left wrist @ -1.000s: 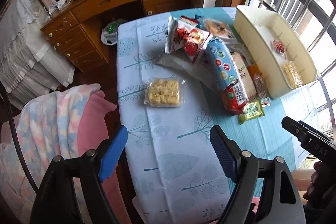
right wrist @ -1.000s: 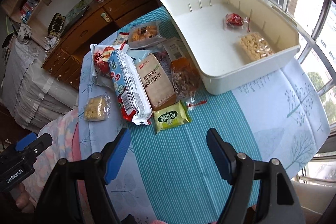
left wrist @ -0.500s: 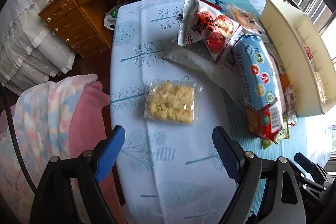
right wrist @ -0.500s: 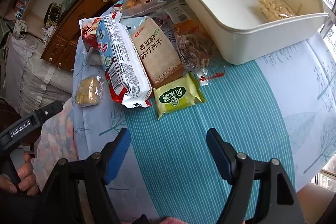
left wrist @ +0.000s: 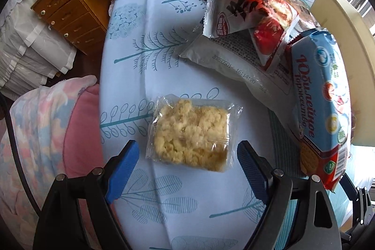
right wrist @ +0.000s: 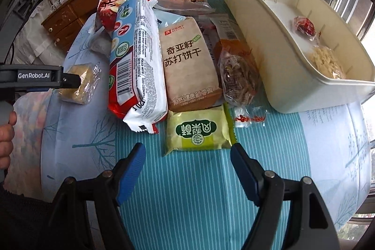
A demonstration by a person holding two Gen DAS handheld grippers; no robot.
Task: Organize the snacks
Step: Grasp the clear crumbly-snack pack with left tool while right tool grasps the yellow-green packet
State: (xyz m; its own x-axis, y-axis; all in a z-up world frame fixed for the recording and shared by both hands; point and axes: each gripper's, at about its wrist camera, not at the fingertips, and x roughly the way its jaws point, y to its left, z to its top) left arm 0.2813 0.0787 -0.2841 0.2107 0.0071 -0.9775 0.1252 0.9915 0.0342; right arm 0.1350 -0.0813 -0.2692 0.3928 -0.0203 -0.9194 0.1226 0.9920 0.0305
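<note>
The left gripper (left wrist: pixel 187 163) is wide open with the clear pack of yellow crumbly snack (left wrist: pixel 191 132) lying between its blue pads, near the table edge (left wrist: pixel 103 86). The right gripper (right wrist: pixel 187 165) is open and empty, just in front of the green packet (right wrist: pixel 199 130), with bare striped cloth around it. The snack pile hides some packs, and the white bin (right wrist: pixel 257 39) is cut off at the side.

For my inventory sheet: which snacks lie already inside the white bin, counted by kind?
In the white bin:
Red-wrapped sweet: 1
Clear pack of yellow crumbly snack: 1
Total: 2
</note>
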